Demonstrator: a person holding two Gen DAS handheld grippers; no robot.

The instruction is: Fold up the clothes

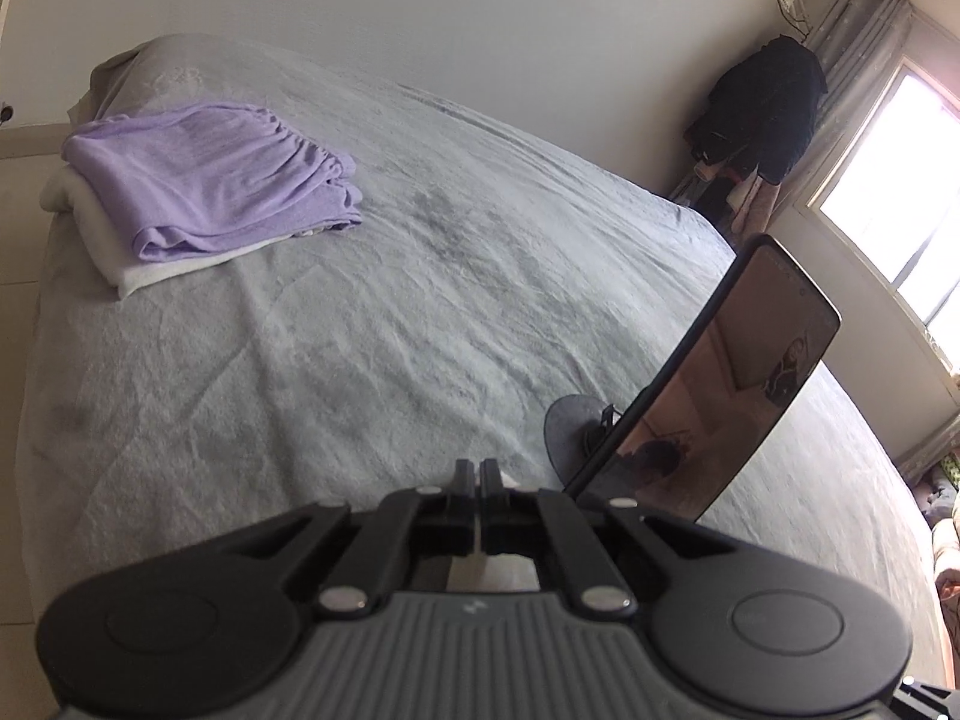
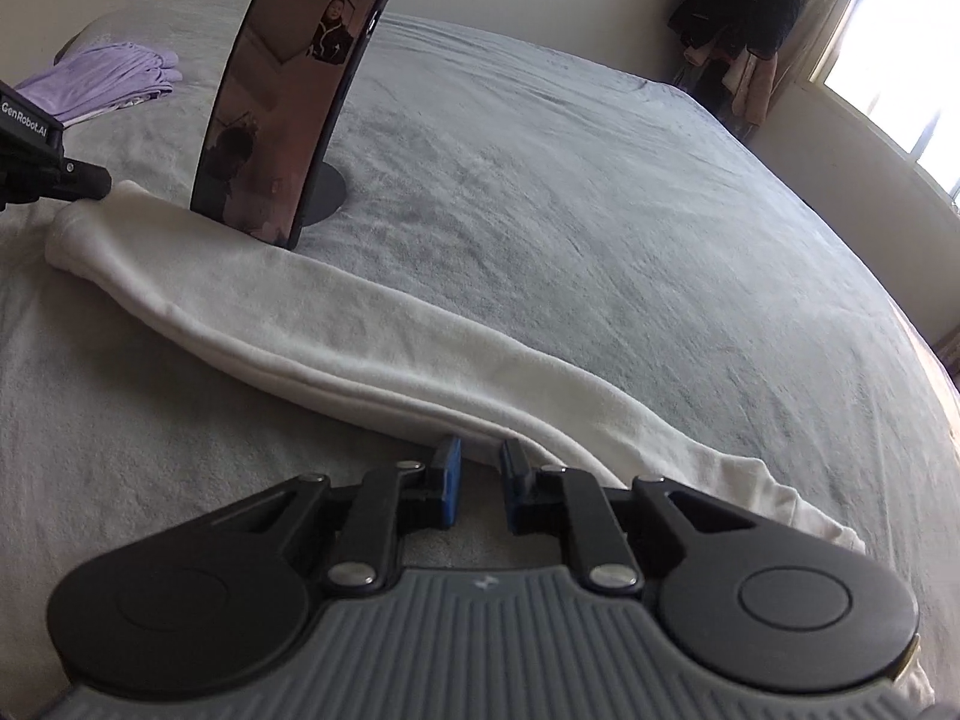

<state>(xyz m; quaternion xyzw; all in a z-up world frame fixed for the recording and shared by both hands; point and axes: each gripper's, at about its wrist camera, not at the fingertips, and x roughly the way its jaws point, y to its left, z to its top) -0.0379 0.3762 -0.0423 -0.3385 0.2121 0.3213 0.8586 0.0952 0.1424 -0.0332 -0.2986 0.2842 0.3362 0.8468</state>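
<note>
Left wrist view: the left claw (image 1: pixel 478 471) is pinched fully closed on a sliver of white cloth just this side of the phone (image 1: pixel 714 384); far beyond the phone a lilac garment (image 1: pixel 210 180) lies folded on a white one.

Right wrist view: the right claw (image 2: pixel 481 468) stands narrowly parted at the white garment (image 2: pixel 336 324) edge, on the near side of the phone; whether its pads press I cannot tell. Judged: seat both grips, then lift evenly, clear of the phone. No containers show.
</note>
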